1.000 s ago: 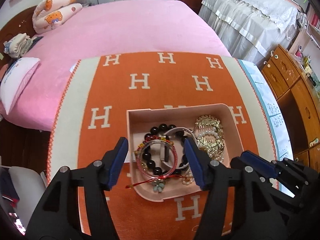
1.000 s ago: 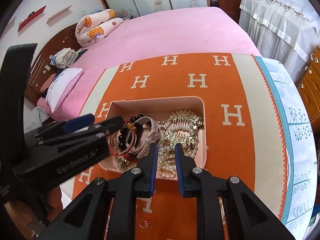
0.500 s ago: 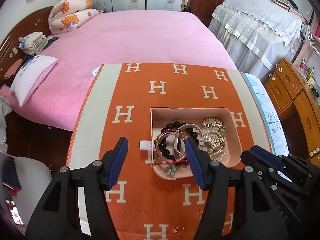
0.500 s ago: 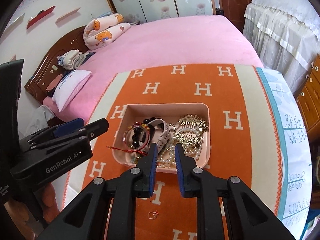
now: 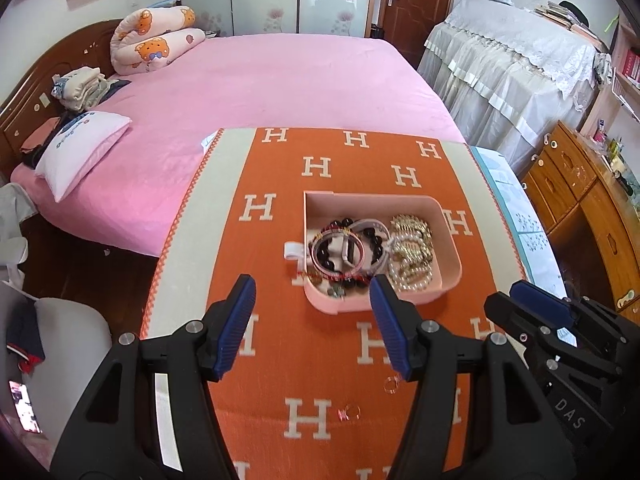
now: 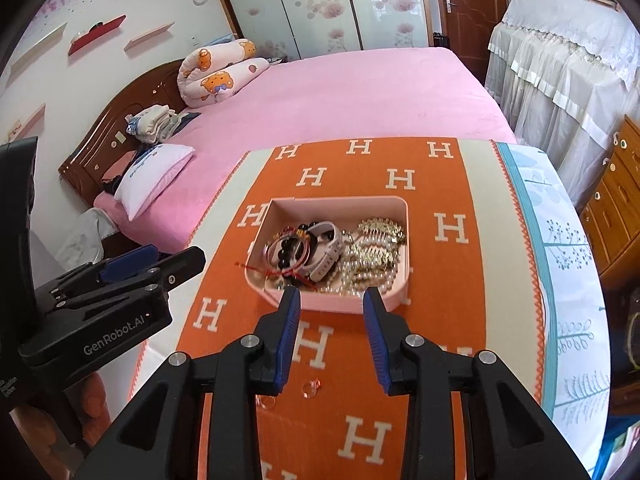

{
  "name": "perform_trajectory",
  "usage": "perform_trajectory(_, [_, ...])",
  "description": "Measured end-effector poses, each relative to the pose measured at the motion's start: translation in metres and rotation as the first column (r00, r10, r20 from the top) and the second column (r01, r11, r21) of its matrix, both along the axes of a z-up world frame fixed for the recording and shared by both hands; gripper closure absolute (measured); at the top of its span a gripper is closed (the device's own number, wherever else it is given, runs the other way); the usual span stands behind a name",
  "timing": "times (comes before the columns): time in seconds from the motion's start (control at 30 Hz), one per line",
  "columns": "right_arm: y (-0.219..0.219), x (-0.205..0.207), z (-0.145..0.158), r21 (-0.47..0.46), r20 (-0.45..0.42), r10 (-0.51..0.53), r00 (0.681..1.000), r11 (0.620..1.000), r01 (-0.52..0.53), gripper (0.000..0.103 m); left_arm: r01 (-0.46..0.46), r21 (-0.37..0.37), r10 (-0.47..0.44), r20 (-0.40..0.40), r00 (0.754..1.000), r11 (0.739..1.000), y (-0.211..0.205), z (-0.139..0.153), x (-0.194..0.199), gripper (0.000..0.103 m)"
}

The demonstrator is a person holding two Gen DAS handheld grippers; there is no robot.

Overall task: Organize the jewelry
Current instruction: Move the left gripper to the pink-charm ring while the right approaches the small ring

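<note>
A pink tray (image 5: 450,240) (image 6: 402,248) sits on the orange blanket and holds a dark bead bracelet (image 5: 326,256), thin pink bangles (image 6: 286,250), a white watch strap (image 6: 330,254), pearls and a gold comb (image 5: 412,236). Two small rings (image 5: 392,384) (image 6: 312,386) lie loose on the blanket on the near side of the tray. My left gripper (image 5: 312,286) hangs open above the tray's near left corner, with nothing between its fingers. My right gripper (image 6: 331,294) hovers over the tray's near wall; its jaws are opening and nothing is held.
The orange H-patterned blanket (image 5: 320,168) covers a table whose left edge drops toward a pink bed (image 5: 280,80). A wooden dresser (image 5: 592,208) stands to the right, with lace-draped furniture (image 5: 512,60) behind it. A pale chair (image 5: 60,340) is at the near left.
Both grippers have drawn back and up from the tray, so it looks smaller and farther. The right jaws have spread from nearly shut to clearly apart. The loose rings have come into view.
</note>
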State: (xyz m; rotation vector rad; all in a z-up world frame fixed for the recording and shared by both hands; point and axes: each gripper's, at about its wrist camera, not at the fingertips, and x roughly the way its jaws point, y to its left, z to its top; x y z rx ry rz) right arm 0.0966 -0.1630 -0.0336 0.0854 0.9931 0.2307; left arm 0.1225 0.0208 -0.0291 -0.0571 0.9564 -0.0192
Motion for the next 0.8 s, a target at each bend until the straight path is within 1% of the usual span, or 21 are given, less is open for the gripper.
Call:
perform_trajectory(0.13, [-0.003, -0.019, 0.001, -0.006, 0.004, 0.017, 1.0, 1.0, -0.017, 0.07, -0.001, 0.007, 0.001, 0.001, 1.0, 1.0, -0.004, 0.0, -0.023, 0.04])
perform_trajectory(0.43, [-0.007, -0.046, -0.009, -0.019, -0.006, 0.061, 0.998, 0.998, -0.061, 0.07, -0.013, 0.006, 0.013, -0.014, 1.0, 1.0, -0.01, -0.008, -0.057, 0.04])
perform_trajectory(0.6, [-0.007, -0.052, -0.022, -0.02, -0.026, 0.088, 0.996, 0.996, -0.089, 0.07, -0.024, -0.006, 0.024, -0.032, 0.999, 1.0, -0.007, -0.021, -0.067, 0.04])
perform_trajectory(0.8, [-0.008, -0.062, -0.046, -0.026, -0.061, 0.124, 0.99, 0.992, -0.126, 0.07, -0.033, -0.029, 0.031, -0.07, 0.997, 0.999, -0.005, -0.051, -0.079, 0.04])
